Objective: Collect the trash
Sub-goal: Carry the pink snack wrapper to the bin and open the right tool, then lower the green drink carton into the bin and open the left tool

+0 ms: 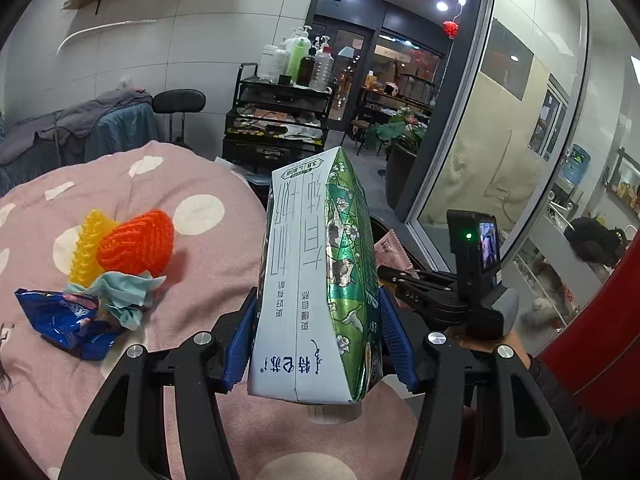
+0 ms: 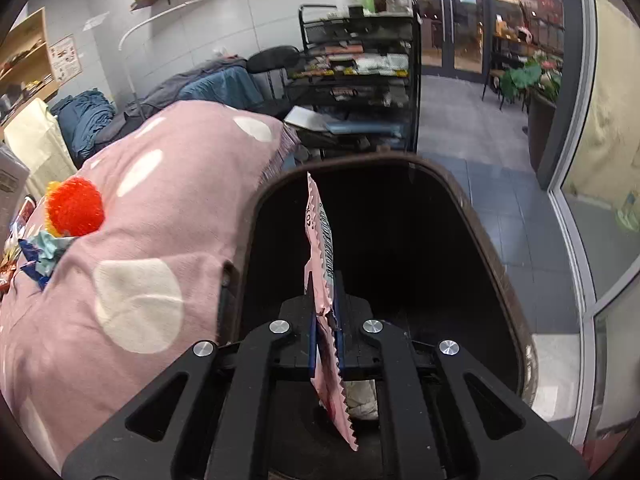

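Note:
My left gripper (image 1: 318, 312) is shut on a green and white milk carton (image 1: 316, 280) and holds it above the pink dotted cloth (image 1: 168, 184). My right gripper (image 2: 323, 292) is shut on a pink snack wrapper (image 2: 320, 240) and holds it over the open dark bin (image 2: 400, 216). The right gripper also shows in the left wrist view (image 1: 404, 276), beside the carton. On the cloth lie a blue crumpled wrapper (image 1: 68, 320), a teal paper wad (image 1: 124, 292), an orange knitted piece (image 1: 138, 244) and a yellow one (image 1: 86, 248).
The bin stands against the cloth's right edge. Behind are a black rack (image 1: 276, 120) with bottles, a chair (image 1: 178, 102), a plant pot (image 1: 400, 160) and a glass wall (image 1: 500, 140). Grey tiled floor (image 2: 460, 120) lies beyond the bin.

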Available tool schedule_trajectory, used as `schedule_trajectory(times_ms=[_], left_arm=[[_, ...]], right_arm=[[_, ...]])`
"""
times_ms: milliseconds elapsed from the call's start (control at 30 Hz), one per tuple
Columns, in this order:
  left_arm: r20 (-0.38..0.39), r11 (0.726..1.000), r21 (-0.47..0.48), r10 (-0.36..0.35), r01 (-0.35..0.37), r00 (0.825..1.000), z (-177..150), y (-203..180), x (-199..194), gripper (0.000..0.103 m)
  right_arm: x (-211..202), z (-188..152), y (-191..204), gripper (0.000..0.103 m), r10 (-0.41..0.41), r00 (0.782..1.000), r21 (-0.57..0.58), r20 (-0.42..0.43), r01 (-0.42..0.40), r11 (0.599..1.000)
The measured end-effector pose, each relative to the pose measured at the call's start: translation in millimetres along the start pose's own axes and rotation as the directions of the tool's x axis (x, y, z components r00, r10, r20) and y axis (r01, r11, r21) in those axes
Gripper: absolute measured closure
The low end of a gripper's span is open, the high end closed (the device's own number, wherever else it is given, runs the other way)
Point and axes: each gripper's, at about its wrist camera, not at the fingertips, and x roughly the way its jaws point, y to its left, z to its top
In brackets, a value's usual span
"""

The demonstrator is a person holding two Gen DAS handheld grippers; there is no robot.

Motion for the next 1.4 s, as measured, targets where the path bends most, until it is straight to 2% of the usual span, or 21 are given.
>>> schedule_trajectory(times_ms=[33, 100, 167, 233, 267, 433, 567, 867, 1133, 1400], left_arm=[[-0.005, 1.0, -0.002, -0.002, 0.002, 1.0, -1, -2, 2, 0.046], [-0.015, 1.0, 0.003, -0.002, 0.002, 1.0, -1, -6, 6, 0.046], [-0.029, 1.0, 0.003, -0.011, 0.011, 1.0, -2, -9, 11, 0.046], [-0.039, 1.0, 0.006, -0.012, 0.013, 0.999, -4, -15, 12, 0.046], [-0.044, 1.0, 0.012, -0.013, 0.013, 0.999, -4, -17, 14, 0.046], [-0.057, 0.999, 0.037, -0.026, 0.028, 0.998, 0, -29, 22, 0.046], [-0.071, 0.997, 0.071, -0.039, 0.044, 0.997, 9, -44, 35, 0.046], [-0.179, 0.99, 0.101, -0.078, 0.097, 0.981, 20, -69, 81, 0.046], [-0.245, 0.99, 0.116, -0.047, 0.077, 0.968, 19, -80, 111, 0.046], [-0.338, 0.988, 0.149, 0.003, 0.05, 0.941, 12, -86, 139, 0.046]], right_arm=[[4, -2, -2, 0.093, 0.001, 1.0, 0.009, -0.016, -0.001, 1.0], [8, -6, -5, 0.082, -0.002, 0.999, 0.029, -0.034, 0.003, 1.0], [8, -10, -10, 0.058, -0.007, 0.999, 0.059, -0.036, 0.009, 0.998], [5, -13, -15, 0.043, -0.014, 0.999, 0.093, -0.031, 0.017, 0.996], [2, -14, -18, 0.041, -0.014, 1.0, 0.107, -0.026, 0.017, 0.994], [-11, -16, -28, 0.039, -0.025, 1.0, 0.141, -0.01, 0.026, 0.99], [-36, -14, -34, 0.037, -0.062, 0.997, 0.158, 0.045, 0.054, 0.986], [-84, -3, -55, 0.025, -0.156, 0.976, 0.225, 0.154, 0.119, 0.967], [-92, 0, -69, 0.024, -0.181, 0.971, 0.266, 0.154, 0.136, 0.954], [-96, -1, -71, 0.021, -0.184, 0.97, 0.27, 0.158, 0.137, 0.953]])
